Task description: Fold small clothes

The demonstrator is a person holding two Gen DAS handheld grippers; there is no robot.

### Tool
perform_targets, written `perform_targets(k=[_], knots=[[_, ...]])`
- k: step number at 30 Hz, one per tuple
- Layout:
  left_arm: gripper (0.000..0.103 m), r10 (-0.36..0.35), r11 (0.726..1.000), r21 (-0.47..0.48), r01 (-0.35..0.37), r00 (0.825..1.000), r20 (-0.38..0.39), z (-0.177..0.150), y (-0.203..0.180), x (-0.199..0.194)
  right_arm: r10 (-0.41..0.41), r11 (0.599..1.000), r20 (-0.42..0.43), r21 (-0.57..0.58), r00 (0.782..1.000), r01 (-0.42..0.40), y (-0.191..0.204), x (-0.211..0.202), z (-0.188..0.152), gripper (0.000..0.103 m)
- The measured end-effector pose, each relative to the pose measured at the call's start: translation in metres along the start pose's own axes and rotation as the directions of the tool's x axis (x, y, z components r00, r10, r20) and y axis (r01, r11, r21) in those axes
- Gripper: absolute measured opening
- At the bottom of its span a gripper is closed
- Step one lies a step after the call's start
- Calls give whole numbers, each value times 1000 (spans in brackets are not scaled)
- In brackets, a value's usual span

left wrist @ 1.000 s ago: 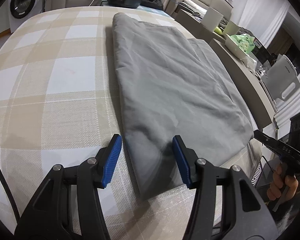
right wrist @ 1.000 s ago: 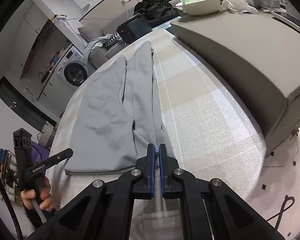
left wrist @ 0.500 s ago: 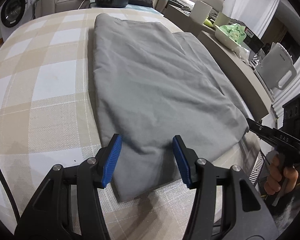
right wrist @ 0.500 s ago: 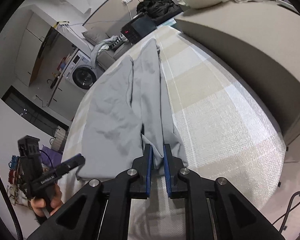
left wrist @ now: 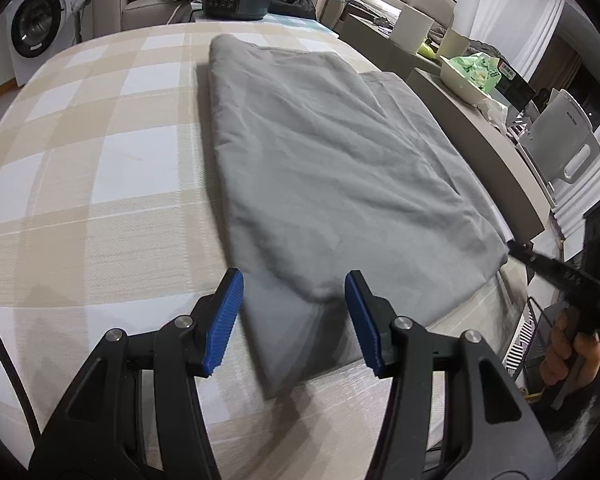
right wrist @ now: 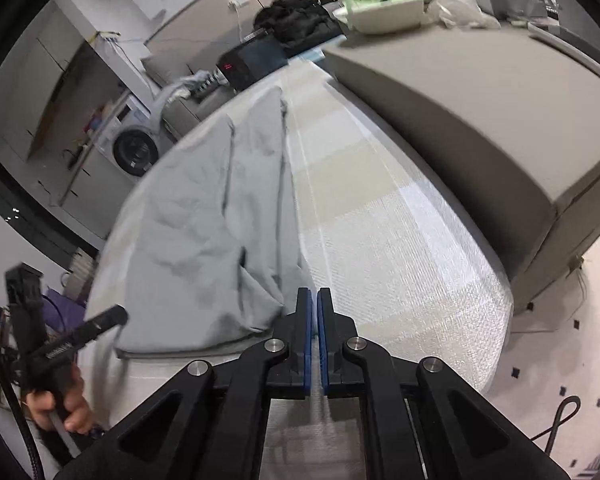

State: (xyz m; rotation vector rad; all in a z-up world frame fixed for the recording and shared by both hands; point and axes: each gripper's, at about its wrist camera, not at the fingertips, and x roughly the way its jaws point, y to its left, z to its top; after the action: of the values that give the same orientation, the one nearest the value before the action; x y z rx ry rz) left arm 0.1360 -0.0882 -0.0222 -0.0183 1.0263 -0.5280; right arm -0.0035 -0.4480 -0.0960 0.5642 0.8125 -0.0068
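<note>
A grey garment (left wrist: pixel 332 168) is lying folded lengthwise on a checked bedcover (left wrist: pixel 100 168), its long edges running away from the person and its near end sitting close to the bed's front edge, a layout that looks ready for a fold across its length. The left gripper (left wrist: pixel 294 316) is hovering over the near left corner of the garment with its blue pads (left wrist: pixel 225 320) standing apart on either side of that corner, not pressing on the cloth; it is released and carrying nothing, and this spread, downward-tilted pose probably serves to straddle the corner so it can be pinched. The right gripper (right wrist: pixel 314 332) is sitting at the near right corner, its jaws almost together with only a thin slit between them; in the right wrist view the cloth's corner is ending just beside the left fingertip, and nothing seems to be caught between the pads, so it is clenched on nothing. Each tool is working one near corner, most likely so both can lift together and carry the near end evenly toward the far end. A grey upholstered bench (right wrist: pixel 480 120) is standing beside the bed on the right, holding a white tray (right wrist: pixel 384 12) of green things, well apart from the garment.
</note>
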Motion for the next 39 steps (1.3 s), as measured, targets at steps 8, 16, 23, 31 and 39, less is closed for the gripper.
perform_targets(k=[8,16,23,31,39], knots=[[50,-10,1000,27,9,999,35,11,-6,0,92,991,29,-103,995,-89,32,15,23,35],[55,4,989,149,-6,1000,13,-4,-23,18,119,982,-95,-134,988,-131,48,66,29,41],[57,48,969,242,-48,999,6,-22,-32,10,146,962,-68,-224,987,-158,64,59,26,9],[64,31,981,193,-26,999,-24,-31,-20,0,66,982,-87,-171,994,-80,46,62,21,14],[64,-59,994,94,54,997,50,4,-13,-7,125,985,-29,-118,992,-128,44,57,43,30]])
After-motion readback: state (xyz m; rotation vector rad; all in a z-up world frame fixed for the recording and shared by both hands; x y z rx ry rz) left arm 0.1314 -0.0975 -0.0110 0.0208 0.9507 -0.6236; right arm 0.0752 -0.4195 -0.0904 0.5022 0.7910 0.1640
